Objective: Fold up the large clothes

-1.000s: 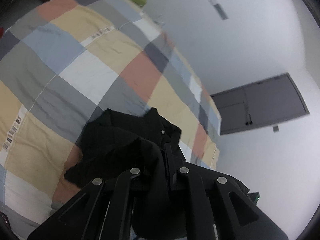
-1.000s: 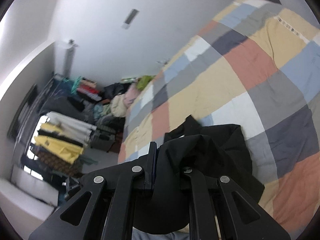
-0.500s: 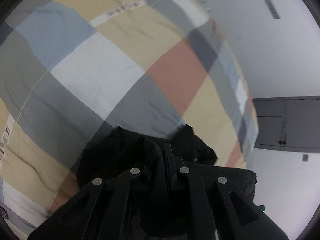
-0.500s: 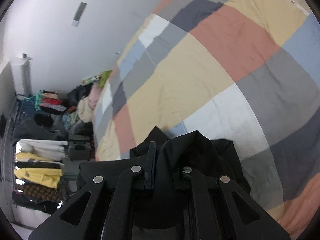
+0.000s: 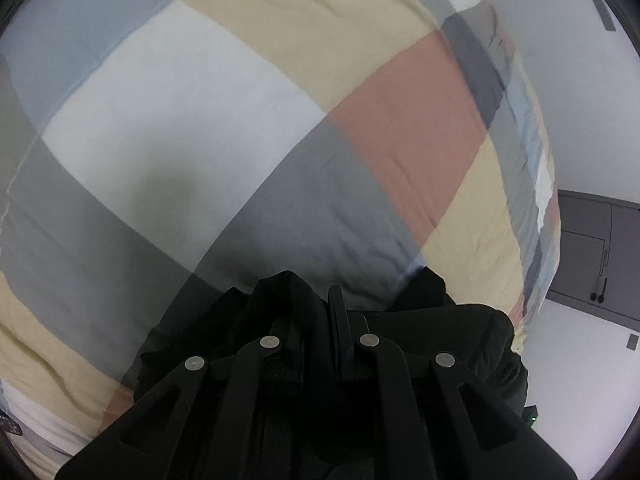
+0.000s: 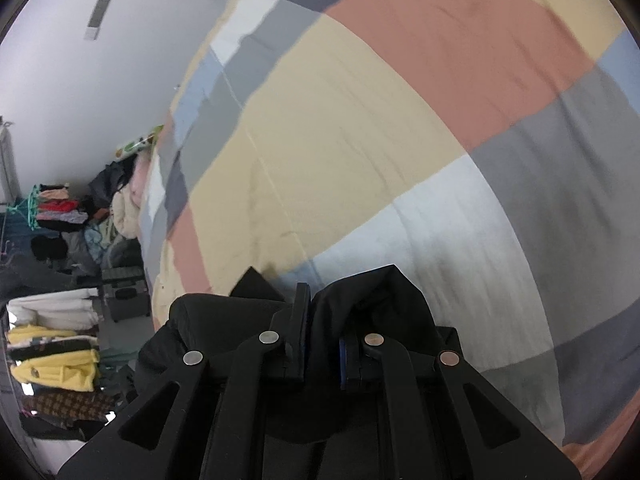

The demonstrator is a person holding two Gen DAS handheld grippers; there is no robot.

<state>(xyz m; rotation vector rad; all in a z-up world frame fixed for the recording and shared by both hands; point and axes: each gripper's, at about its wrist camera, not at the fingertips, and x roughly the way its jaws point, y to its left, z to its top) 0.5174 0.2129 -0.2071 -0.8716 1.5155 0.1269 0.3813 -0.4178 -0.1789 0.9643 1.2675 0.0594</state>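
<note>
Two tongs, both clamped on the same black garment. Left tongs [image 5: 320, 312] have their jaws nearly together with a bunched ridge of dark cloth pinched between them; right tongs [image 6: 320, 320] likewise, with the fabric humped over the right-hand jaw and blue pad edges just visible.

Black garment [image 5: 280, 312] hangs from both grips, low in each wrist view, directly over the patchwork quilt [image 5: 248, 128] on the bed. Most of it drapes below the tongs and out of sight, so I can't tell whether it is a shirt, jacket or trousers, or whether any part touches the quilt.

Judgement on the hold: gripping two separate points keeps one edge stretched between the hands so the cloth can go down flat on the quilt instead of in a heap. Both cameras look down at the quilt's grey and white squares, which fits a lay-down onto that area. Task looks early: nothing is spread or folded yet.

Risk: the grips are on bunched cloth, not a clean hem, so layers may slip unevenly.

Beyond the quilt's far edge in the right view: a clothes rack [image 6: 56, 344] with yellow and white items, plus a laundry pile [image 6: 116, 200].
</note>
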